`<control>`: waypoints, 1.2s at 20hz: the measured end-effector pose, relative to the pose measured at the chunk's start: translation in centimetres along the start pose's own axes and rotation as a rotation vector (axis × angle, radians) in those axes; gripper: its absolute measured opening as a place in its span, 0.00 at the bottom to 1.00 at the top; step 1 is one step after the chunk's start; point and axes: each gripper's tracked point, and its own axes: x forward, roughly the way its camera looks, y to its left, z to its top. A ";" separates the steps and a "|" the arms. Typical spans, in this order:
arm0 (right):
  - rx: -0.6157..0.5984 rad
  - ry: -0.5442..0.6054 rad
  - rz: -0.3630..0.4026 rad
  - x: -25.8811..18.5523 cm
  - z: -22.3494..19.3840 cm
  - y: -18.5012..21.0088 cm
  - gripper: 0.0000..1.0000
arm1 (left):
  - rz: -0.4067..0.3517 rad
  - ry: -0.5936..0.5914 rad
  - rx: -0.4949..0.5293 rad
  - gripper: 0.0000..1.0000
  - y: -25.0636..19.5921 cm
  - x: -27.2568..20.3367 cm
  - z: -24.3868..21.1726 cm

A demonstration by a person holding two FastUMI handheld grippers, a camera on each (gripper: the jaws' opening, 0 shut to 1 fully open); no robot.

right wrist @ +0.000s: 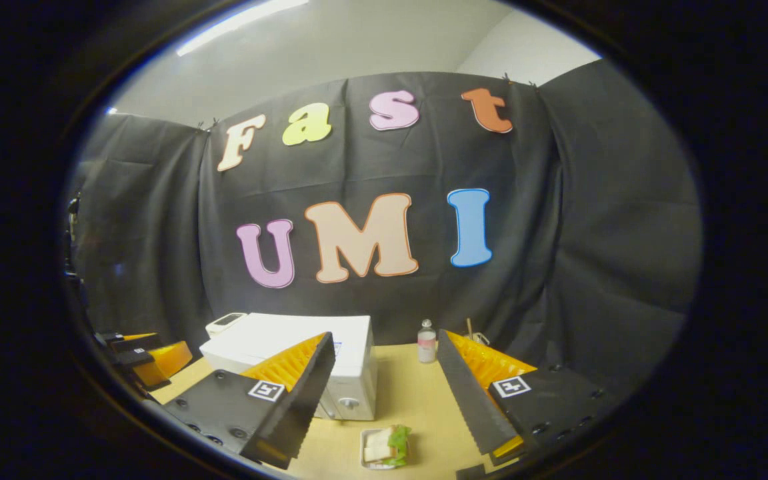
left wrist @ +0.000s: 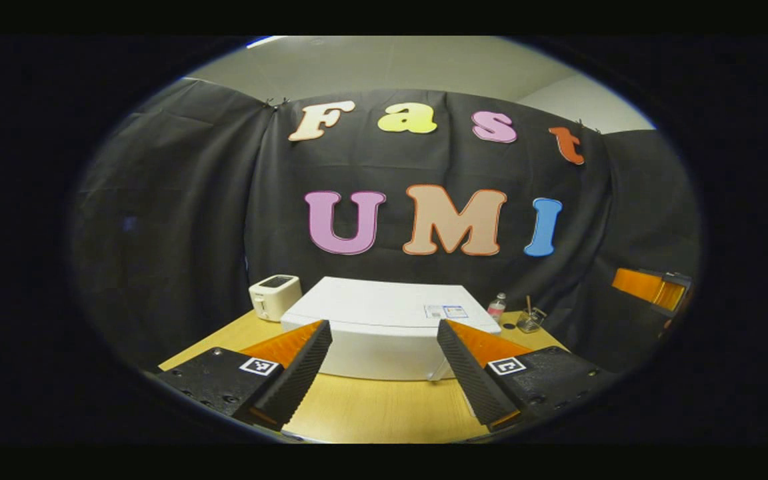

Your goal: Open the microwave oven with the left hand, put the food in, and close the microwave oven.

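The white microwave oven (left wrist: 384,330) stands on the wooden table with its door closed. It sits straight ahead of my left gripper (left wrist: 384,330), whose fingers are spread wide with nothing between them. In the right gripper view the microwave oven (right wrist: 304,363) is left of centre. A small tray of food (right wrist: 385,447), a sandwich with green leaf, lies on the table in front of the oven's right end. My right gripper (right wrist: 384,343) hovers above it, open and empty. The right gripper (left wrist: 654,290) also shows at the far right of the left gripper view.
A white toaster (left wrist: 275,296) stands left of the microwave. A small bottle (left wrist: 497,307) and a glass jar with a stick (left wrist: 529,320) sit to its right near the cloth wall. Bare tabletop (right wrist: 417,393) lies right of the oven.
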 end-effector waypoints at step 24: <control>0.006 0.131 -0.085 -2.3 -5.7 -3.7 0.97 | -0.147 0.419 0.017 0.99 -6.5 8.3 -18.2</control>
